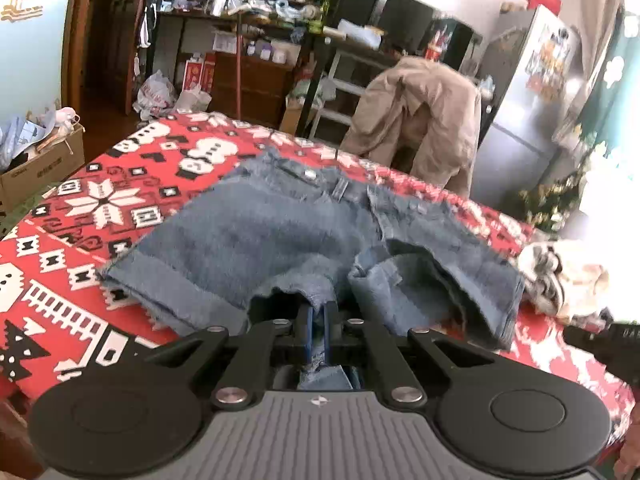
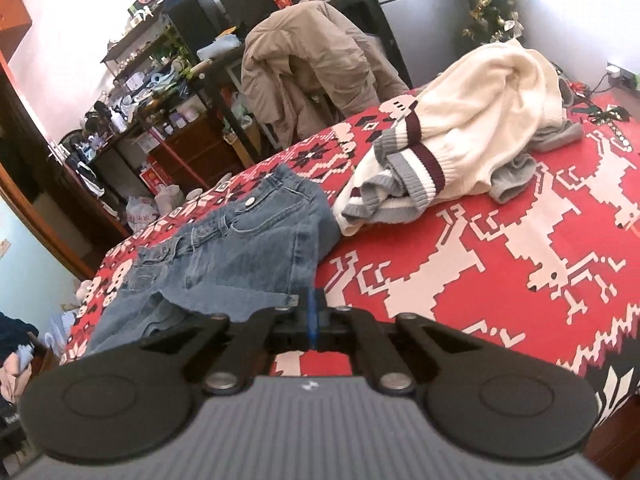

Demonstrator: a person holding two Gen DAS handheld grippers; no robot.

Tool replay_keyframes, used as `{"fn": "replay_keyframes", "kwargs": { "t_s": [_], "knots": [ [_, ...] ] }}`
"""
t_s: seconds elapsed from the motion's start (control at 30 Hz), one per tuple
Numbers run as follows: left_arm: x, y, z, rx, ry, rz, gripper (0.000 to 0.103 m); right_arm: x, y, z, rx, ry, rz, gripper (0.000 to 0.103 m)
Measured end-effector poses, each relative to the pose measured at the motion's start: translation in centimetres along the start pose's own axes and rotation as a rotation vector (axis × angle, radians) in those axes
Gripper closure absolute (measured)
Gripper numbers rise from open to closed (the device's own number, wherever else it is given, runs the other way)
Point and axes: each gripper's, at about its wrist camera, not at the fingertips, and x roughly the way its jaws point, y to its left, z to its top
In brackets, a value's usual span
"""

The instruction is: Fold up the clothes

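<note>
Denim shorts of faded blue with frayed hems (image 1: 256, 236) are seen spread across the middle of the left wrist view, laid on a red tablecloth patterned with white and black snowflakes and snowmen (image 1: 80, 208) that covers the table. The waistband with its metal button is turned toward the upper centre of the frame, and the leg openings toward the lower edge. A frayed hem at the crotch side is pinched between the blue-padded fingers of the left tool (image 1: 318, 326), which are drawn close together on the cloth; denim is also seen hanging below the fingers. A cream knitted garment with striped cuffs (image 1: 560, 276) is seen at the right edge, touching the right leg of the shorts. A beige jacket draped over a chair (image 1: 420, 120) is seen behind the table at upper right.

In the right wrist view, the same shorts (image 2: 240, 248) are seen at centre left, with the button toward the upper centre. The fingers of the right tool (image 2: 314, 312) are pressed together at the corner of the cuffed hem; whether cloth is caught between them cannot be told. The cream garment (image 2: 472, 120) is piled at upper right, its striped cuff lying just beside the shorts.
</note>
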Motion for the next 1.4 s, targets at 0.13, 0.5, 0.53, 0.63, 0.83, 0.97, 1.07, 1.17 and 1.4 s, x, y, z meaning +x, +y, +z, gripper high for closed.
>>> {"fn": "replay_keyframes", "kwargs": {
  "t_s": [0.13, 0.5, 0.53, 0.63, 0.83, 0.97, 1.07, 1.17, 1.4],
  "knots": [
    [-0.2, 0.1, -0.6, 0.017, 0.010, 0.010, 0.098, 0.9, -0.3, -0.5, 0.027, 0.017, 0.014, 0.100],
    [-0.9, 0.6, -0.8, 0.020, 0.014, 0.034, 0.098, 5.9, 1.0, -2.2, 0.031, 0.094, 0.023, 0.078],
    [-0.8, 0.6, -0.7, 0.020, 0.015, 0.037, 0.098, 6.3, 1.1, -2.2, 0.039, 0.096, 0.025, 0.072],
    [-0.5, 0.6, -0.8, 0.013, 0.023, 0.040, 0.098, 7.2, 1.4, -2.3, 0.017, 0.096, 0.037, 0.071],
    [-0.1, 0.7, -0.9, 0.014, 0.032, 0.047, 0.098, 7.3, 1.3, -2.5, -0.021, 0.081, 0.032, 0.083],
    [-0.2, 1.0, -0.9, 0.000, 0.035, 0.041, 0.098, 4.6, 0.5, -2.0, -0.010, 0.056, 0.028, 0.084],
    [-0.2, 1.1, -0.8, -0.002, 0.036, 0.039, 0.098, 2.3, -0.2, -1.5, -0.004, 0.036, 0.026, 0.085],
    [-0.1, 1.3, -0.9, -0.018, 0.043, 0.031, 0.098, -0.1, -1.2, -0.9, -0.003, 0.008, 0.008, 0.086],
    [-0.2, 0.6, -1.3, -0.003, 0.059, -0.003, 0.096, -2.0, -4.0, 0.1, -0.045, 0.016, -0.063, 0.086]
  ]
}}
